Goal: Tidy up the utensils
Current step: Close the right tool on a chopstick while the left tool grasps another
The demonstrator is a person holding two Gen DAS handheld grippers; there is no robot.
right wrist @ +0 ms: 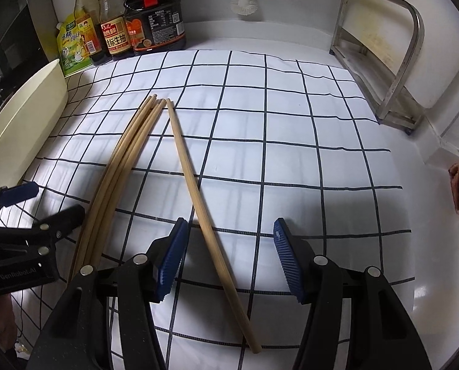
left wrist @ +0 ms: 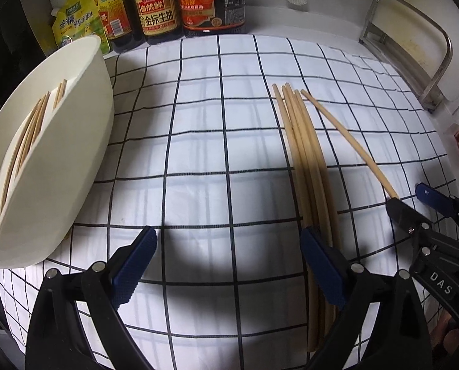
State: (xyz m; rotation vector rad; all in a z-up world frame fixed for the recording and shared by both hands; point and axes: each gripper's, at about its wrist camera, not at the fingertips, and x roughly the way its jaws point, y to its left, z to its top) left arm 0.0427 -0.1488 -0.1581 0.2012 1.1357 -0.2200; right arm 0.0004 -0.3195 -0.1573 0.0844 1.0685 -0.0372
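Chopsticks lie bunched left of my right hand-held gripper; one stray sits between its wide jaws, ready for pinching. My left hand-held gripper hovers wide, nearer the holder.

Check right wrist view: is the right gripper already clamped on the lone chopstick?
No, the right gripper is open, its jaws wide apart with the lone chopstick lying flat on the checked cloth between them.
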